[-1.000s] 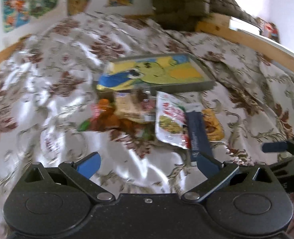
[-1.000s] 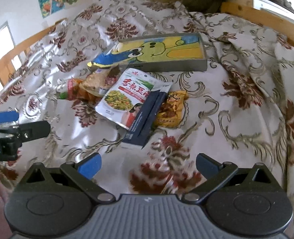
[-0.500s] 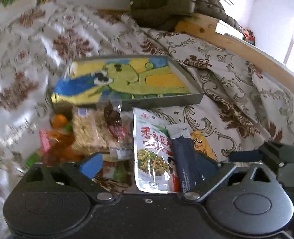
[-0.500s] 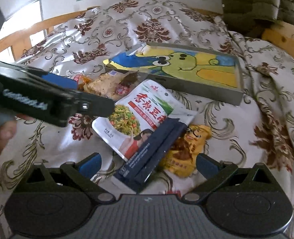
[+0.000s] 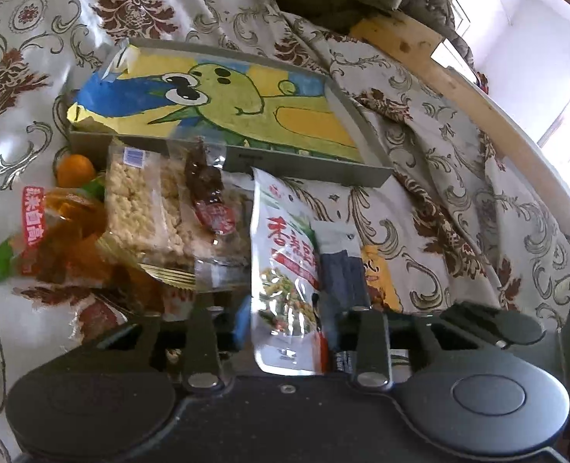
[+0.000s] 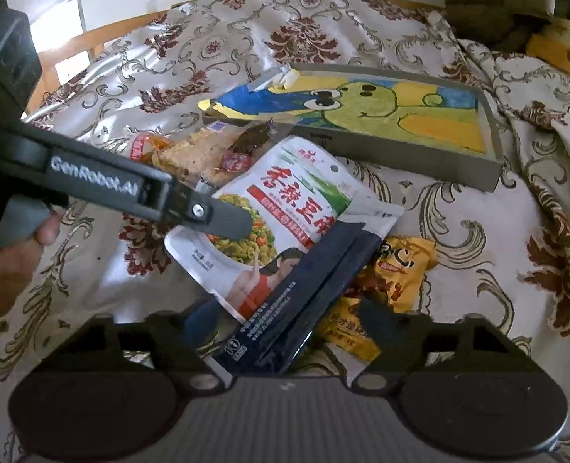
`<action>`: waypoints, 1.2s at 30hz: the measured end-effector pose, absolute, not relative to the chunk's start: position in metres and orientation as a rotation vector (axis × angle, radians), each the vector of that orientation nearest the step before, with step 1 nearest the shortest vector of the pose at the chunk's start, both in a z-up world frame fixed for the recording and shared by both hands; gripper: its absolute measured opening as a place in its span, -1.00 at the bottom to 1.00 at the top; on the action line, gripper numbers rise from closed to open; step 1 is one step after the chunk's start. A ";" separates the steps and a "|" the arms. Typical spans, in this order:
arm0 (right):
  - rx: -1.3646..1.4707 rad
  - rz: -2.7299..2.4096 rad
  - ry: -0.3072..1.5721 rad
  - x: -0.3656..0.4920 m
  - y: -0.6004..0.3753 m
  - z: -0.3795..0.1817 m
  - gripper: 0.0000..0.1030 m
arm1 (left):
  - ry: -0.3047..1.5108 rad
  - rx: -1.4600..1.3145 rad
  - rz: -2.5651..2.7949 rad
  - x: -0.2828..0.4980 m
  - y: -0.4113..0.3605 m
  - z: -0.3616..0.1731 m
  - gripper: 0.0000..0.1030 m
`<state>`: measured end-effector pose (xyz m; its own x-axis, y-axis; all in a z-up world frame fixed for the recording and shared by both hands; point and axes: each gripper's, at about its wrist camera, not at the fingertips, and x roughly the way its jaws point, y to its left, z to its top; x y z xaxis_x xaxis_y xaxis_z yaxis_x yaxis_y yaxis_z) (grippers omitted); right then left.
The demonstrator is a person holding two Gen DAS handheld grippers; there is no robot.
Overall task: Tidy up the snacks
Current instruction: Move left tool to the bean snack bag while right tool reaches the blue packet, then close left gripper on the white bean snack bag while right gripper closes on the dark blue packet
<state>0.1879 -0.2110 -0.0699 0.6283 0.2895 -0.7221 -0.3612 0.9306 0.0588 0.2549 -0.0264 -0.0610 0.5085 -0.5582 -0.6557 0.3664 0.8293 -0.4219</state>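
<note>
- Across both views, saw a floral bedcover filling nearly all the frame, with every snack lying on it.
- At upper centre, noted a shallow grey tray lined with a frog drawing, with no snack in it.
- Along the bottom edge of the left wrist view, found the left gripper with jaws just closed in to a narrow gap, one pad close on each side of the near end of the white-and-green pouch; could not tell whether the pads pressed it.
- At bottom centre of the right wrist view, found the right gripper with jaws just narrowed but wide apart, straddling the dark blue sachet without gripping it.
- Placed that sachet on top of the pouch's right edge, below the tray.
- Left of the pouch, spotted a clear-wrapped rice cake beside orange packets.
- Right of the sachet, spotted a yellow packet partly tucked under it.
</note>
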 end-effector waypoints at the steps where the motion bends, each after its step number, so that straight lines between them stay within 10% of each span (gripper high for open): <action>1: -0.088 0.372 0.822 0.189 -0.212 -0.072 0.28 | 0.873 -0.248 -0.564 0.255 -0.025 -0.060 -0.49; 15: -0.015 0.345 0.821 0.189 -0.218 -0.070 -0.10 | 0.813 -0.266 -0.668 0.246 -0.031 -0.051 -0.65; 18: -0.019 0.313 0.816 0.190 -0.219 -0.068 -0.55 | 0.832 -0.276 -0.660 0.252 -0.035 -0.059 -0.65; 28: 0.085 0.312 0.848 0.198 -0.233 -0.075 -0.21 | 0.852 -0.177 -0.615 0.255 -0.045 -0.067 -0.79; 36: 0.180 0.330 0.851 0.203 -0.239 -0.075 -0.57 | 0.861 -0.214 -0.612 0.256 -0.041 -0.068 -0.86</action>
<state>0.2029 -0.2389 -0.0753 0.6122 0.3560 -0.7060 -0.2135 0.9342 0.2860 0.2563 -0.0408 -0.0683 0.4944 -0.5838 -0.6440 0.4165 0.8094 -0.4140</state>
